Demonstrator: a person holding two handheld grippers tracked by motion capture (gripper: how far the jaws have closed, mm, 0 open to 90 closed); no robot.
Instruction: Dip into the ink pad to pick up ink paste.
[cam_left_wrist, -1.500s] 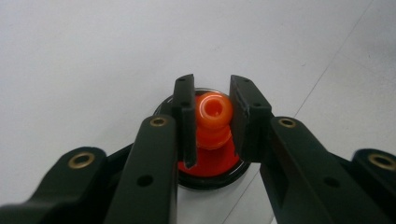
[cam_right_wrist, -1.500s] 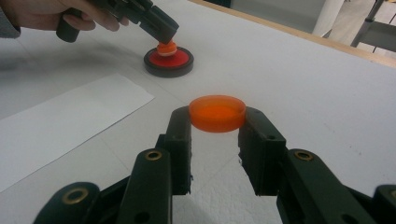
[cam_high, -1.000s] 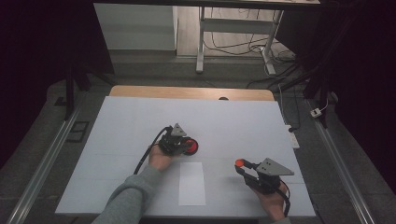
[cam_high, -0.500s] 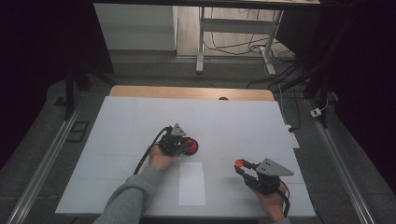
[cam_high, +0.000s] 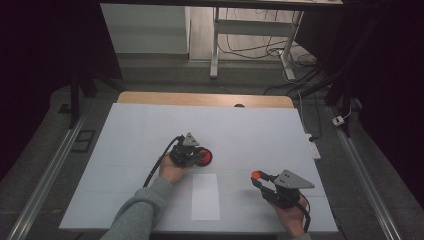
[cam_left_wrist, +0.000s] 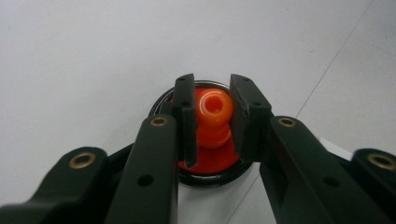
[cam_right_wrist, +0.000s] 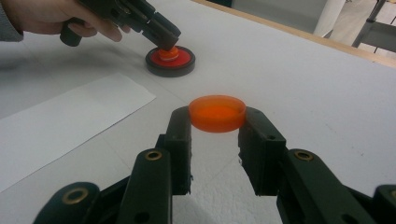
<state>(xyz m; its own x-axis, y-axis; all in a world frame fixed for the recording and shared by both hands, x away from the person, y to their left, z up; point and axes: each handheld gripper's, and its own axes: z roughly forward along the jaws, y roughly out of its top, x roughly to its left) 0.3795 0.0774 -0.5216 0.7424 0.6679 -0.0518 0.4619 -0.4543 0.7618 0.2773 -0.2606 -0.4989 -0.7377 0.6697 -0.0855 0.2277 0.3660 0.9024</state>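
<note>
Right gripper clamping an orange disc between its black jaws above the white table. Farther off, the left gripper pinches an orange knob on a red, black-rimmed base; paper sheet at left

Left claw and right claw both clamped, hands low.

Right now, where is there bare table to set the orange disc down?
Free: the far strip before the wooden edge, and between the right hand-held gripper and white sheet. Crowded: around the black base under the left hand-held gripper.
</note>
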